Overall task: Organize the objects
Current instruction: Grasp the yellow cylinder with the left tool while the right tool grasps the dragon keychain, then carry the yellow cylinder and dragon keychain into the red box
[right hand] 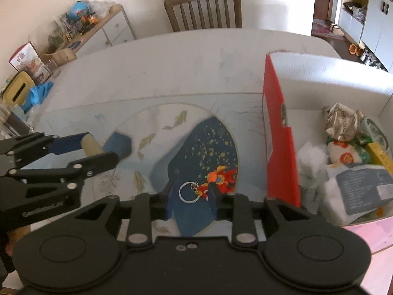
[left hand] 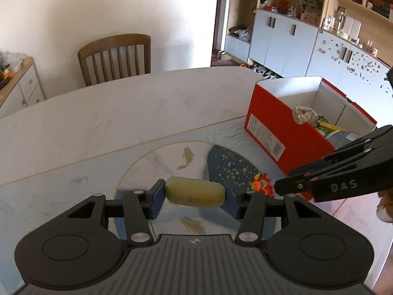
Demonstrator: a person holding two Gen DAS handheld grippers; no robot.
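My left gripper [left hand: 195, 195] is shut on a pale yellow-green oblong case [left hand: 194, 194], held crosswise between its blue pads above the patterned mat [left hand: 157, 162]. The right wrist view shows that gripper [right hand: 105, 147] at the left with the case [right hand: 91, 146]. My right gripper [right hand: 191, 194] is shut on a keychain [right hand: 188, 191]: a metal ring with a small orange and red toy figure [right hand: 217, 179], which sticks out past the right finger. In the left wrist view the right gripper [left hand: 280, 188] comes in from the right, with the toy [left hand: 261, 185] at its tip.
An open red and white cardboard box [left hand: 267, 127] stands on the table to the right, holding wrapped snacks and packets [right hand: 343, 147]. A wooden chair [left hand: 115, 56] is behind the white table [left hand: 98, 113]. Cabinets and shelves line the walls.
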